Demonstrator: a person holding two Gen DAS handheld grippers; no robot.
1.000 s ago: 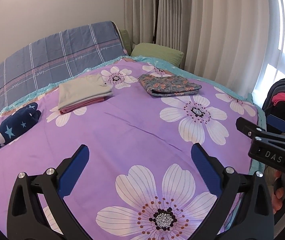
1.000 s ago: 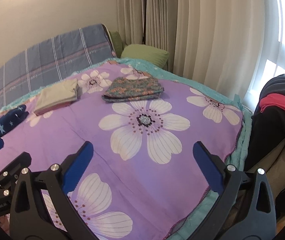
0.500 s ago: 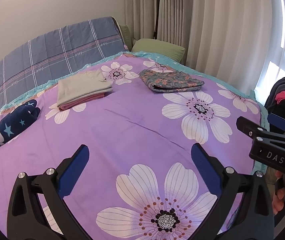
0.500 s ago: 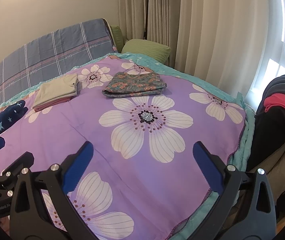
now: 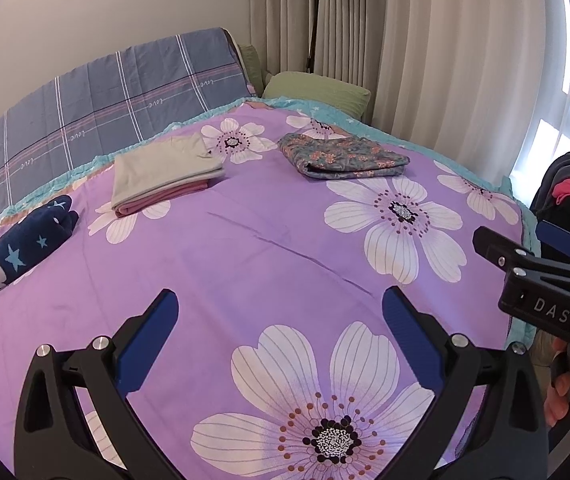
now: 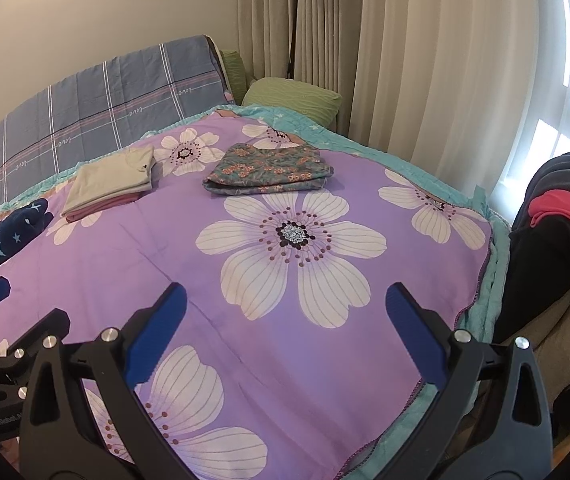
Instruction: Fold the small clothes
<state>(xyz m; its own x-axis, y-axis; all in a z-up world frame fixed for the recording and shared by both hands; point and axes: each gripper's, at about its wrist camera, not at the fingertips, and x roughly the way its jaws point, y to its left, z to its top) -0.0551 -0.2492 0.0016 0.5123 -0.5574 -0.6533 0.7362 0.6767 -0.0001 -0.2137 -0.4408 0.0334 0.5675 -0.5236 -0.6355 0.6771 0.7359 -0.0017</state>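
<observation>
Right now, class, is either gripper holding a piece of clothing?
No: the left gripper and right gripper are both open and empty above the bedspread.

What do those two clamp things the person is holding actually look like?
Both are alike: the left gripper and right gripper each have two black, angular plastic arms with triangular cut-outs and silver screw heads, ending in flat blue pads. Seen from the side, the right one carries white letters "DAS". No cables or sleeves show.

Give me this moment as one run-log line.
left claw: open, empty | right claw: open, empty | bed: floral fold, beige-pink stack, star roll | unfolded pile: beside bed
</observation>
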